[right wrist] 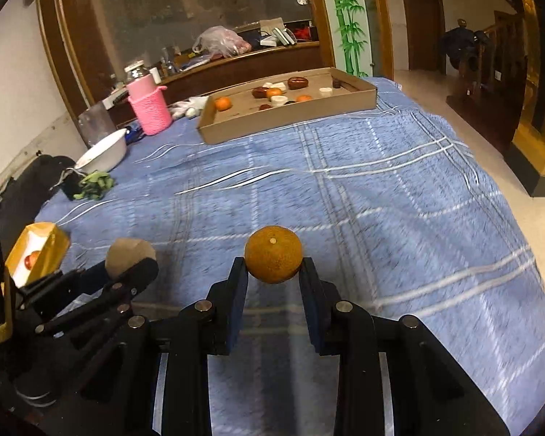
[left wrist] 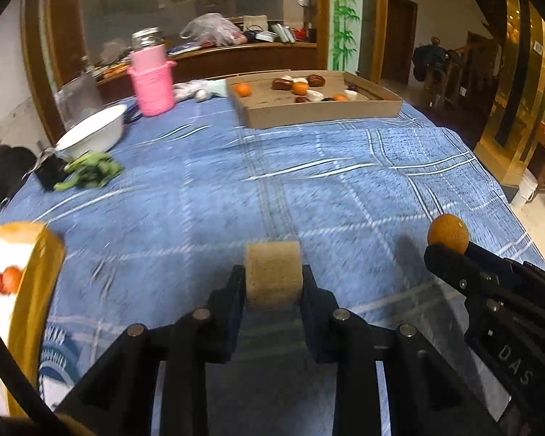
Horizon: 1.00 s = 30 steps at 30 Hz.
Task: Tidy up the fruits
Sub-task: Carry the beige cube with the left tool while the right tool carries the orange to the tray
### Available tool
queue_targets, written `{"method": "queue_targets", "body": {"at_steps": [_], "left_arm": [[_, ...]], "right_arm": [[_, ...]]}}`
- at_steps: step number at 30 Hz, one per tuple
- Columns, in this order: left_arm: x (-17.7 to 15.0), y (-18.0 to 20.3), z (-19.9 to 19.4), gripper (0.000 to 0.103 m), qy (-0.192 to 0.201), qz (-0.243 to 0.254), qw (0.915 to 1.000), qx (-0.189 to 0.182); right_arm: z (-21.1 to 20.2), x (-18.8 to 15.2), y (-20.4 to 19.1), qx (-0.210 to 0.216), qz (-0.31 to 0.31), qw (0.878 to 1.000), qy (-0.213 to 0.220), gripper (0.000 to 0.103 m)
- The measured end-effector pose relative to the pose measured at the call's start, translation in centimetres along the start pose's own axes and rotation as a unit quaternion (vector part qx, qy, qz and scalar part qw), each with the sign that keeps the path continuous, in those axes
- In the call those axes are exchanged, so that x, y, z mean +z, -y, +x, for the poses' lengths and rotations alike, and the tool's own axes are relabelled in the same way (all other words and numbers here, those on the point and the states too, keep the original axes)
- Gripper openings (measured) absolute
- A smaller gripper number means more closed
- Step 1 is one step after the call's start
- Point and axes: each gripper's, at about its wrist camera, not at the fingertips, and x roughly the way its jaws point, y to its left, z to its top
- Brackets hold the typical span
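Looking along both tools, we see a tabletop covered by a blue checked cloth (right wrist: 399, 196) in a dim room with wood-framed glass panels and a tiled floor to the right. At the far edge lies a shallow cardboard tray (right wrist: 290, 118) holding small oranges, dark red fruits and white pieces. To its left stand a pink knitted holder (right wrist: 149, 109) with a jar, a white bowl (right wrist: 103, 152) and a green bundle (right wrist: 96, 183). A yellow box (left wrist: 21, 290) sits at the near left. We hold the left tool (left wrist: 273, 276) closed on a tan cylinder-shaped piece (left wrist: 273, 272), pinched between its fingertips above the cloth. The right tool (right wrist: 273, 267) grips an orange (right wrist: 273, 258) by its sides, likewise well short of the tray.
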Motion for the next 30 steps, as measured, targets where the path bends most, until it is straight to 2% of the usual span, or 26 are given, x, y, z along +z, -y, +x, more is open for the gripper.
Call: {"method": "queue_targets", "body": {"at_steps": [5,11,19,24,30], "left_arm": [[-2.4,-2.3,-1.8,0.031,0.002,-0.019,0.9998,0.003],[-3.7,-4.7,-4.2,0.031,0.013,-0.034,0.9992,0.016],[-5.3,-9.3,-8.2,0.031,0.031,-0.069,0.9962,0.042],[-6.0,-13.7,-10.0,0.031,0.033,-0.11,0.9903,0.077],[-6.8,-19.3,-11.1,0.031,0.032,-0.157,0.9788,0.128]], "right_arm": [[-1.3,-1.7,-2.5,0.005,-0.007,1.0,0.009,0.028],[-2.2,-3.1,-5.5,0.022,-0.031,0.999,0.007,0.028],[-2.7,-3.9,-10.7,0.069,-0.078,0.995,0.004,0.028],[-3.4,-3.8,-15.2,0.111,-0.127,0.986,0.004,0.028],[-3.4,-3.7,-20.4,0.154,-0.171,0.973,0.001,0.028]]}}
